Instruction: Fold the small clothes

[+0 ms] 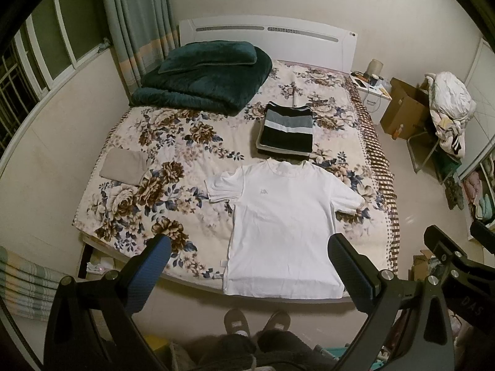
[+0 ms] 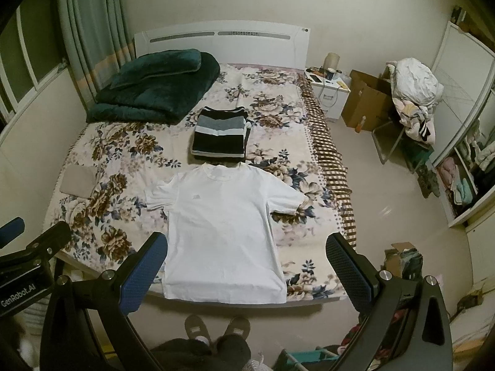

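Below, a smooth white cotton T-shirt [image 1: 283, 232] lies flat on the floral quilted bed [image 1: 154, 160], both grippers' jaws spread empty above it.

white T-shirt [image 1: 280, 225] | spread flat, front up, near bed foot | striped folded stack [image 1: 286, 130] | just beyond collar

floral bedspread [image 1: 173, 142], folded dark green quilt [image 1: 201, 83] with pillow [image 1: 210, 57] on top, white headboard [image 1: 266, 35], white nightstand [image 2: 329, 92], cardboard box [image 2: 366, 103], green curtain [image 1: 136, 15], clothes-heaped chair [image 2: 411, 105]
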The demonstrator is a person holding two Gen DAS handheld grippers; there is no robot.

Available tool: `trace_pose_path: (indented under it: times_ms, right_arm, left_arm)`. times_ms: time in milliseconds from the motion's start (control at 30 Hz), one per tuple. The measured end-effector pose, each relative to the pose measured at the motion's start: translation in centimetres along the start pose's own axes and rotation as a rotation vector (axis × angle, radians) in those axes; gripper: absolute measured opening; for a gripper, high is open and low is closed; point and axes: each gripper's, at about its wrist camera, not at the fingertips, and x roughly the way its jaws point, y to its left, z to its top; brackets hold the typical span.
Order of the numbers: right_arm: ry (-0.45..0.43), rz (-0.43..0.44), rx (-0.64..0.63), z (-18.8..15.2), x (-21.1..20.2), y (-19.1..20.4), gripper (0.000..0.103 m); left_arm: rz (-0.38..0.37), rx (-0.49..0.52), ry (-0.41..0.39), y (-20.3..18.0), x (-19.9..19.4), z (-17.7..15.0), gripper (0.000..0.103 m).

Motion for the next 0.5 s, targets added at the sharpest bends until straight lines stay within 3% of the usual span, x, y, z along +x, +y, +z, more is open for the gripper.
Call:
trace_pose_path:
  times_ms: [167, 267, 400, 500]
  right_arm:
    - [0.036, 0.018, 0.039, -0.2, 2.2, -0.1, 0.103]
    - [0.06, 0.02, 0.093, -0.5, 5.5, -1.1, 0.103]
    - [0.096, -0.023, 0.214, -1.5, 12.5, -4.7, 0.103]
    - [0.172, -0.036, 0.353, -3.0, 20.1, -9.2, 0.103]
  left_arm:
    - [0.009, 0.002, -0.017, -0.5, 0.2, 0.3, 0.103]
    - [0.048, 0.014, -0.061, 0.1, 2.2, 1.4, 0.103]
    - [0.1, 0.036, -0.089, -0.1, 8.7, 3.2, 0.103]
    - [0.131, 0.037, -0.067, -0.1, 15.1, 3.5, 0.103]
